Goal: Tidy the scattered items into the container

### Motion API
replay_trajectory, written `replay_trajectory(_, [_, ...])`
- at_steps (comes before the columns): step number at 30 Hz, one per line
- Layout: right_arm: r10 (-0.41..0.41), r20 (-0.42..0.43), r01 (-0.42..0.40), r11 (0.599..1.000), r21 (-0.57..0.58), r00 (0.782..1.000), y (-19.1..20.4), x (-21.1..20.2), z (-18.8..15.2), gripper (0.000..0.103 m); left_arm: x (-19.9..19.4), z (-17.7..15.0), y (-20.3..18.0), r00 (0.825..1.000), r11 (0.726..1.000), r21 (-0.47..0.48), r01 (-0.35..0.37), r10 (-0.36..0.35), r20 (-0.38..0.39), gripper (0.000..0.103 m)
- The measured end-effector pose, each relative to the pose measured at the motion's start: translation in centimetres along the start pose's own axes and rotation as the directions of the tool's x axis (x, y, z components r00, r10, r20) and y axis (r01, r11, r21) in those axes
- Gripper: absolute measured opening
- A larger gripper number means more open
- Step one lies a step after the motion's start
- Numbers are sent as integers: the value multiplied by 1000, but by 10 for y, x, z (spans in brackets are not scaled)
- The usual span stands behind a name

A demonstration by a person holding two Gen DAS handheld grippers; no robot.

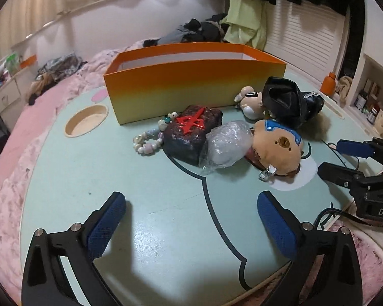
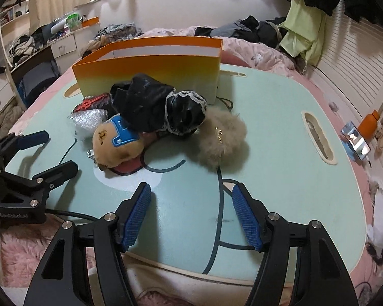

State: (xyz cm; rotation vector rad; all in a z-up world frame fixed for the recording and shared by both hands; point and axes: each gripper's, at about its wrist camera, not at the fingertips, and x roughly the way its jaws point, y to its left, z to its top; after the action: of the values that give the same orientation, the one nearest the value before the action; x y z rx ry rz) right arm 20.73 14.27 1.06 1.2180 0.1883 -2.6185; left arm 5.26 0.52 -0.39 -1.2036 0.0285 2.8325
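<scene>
A: Orange box (image 1: 191,86) upper centre of the left wrist view, standing on the pale green tray table (image 1: 145,229), far side of the clutter. Well apart from the left gripper (image 1: 191,225) at the bottom edge.

B: Same box (image 2: 150,74) upper left of centre in the right wrist view. In front of it, touching or overlapping: black glossy garment with lace trim (image 2: 160,107), fluffy beige pouch (image 2: 223,137), tan plush head with blue patch (image 2: 117,142), crumpled clear plastic bag (image 2: 89,122).

A: Also a dark block with a red character (image 1: 194,134), a bead bracelet (image 1: 150,140) just left of it, a small cream plush (image 1: 251,102) against the box wall.

B: Right gripper (image 2: 191,216) bottom centre, tilted down toward the table, near the pile but clear of it.

A: Left likewise angled down over bare table.

B: Jaws?

A: Left spread wide, nothing between the blue pads (image 1: 107,227). Right parted less far, also holding nothing.
</scene>
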Motion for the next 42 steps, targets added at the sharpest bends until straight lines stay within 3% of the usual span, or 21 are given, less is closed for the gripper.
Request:
replay_trajectory(9, [-21, -32, 22, 999, 26, 999, -6, 5, -1, 103, 1, -1, 1, 1000, 1000, 1, -2, 2, 13, 103])
replay_trajectory(42, [-22, -37, 23, 999, 26, 999, -5, 5, -2, 103, 2, -2, 2, 1000, 1000, 0, 5, -5, 15, 103])
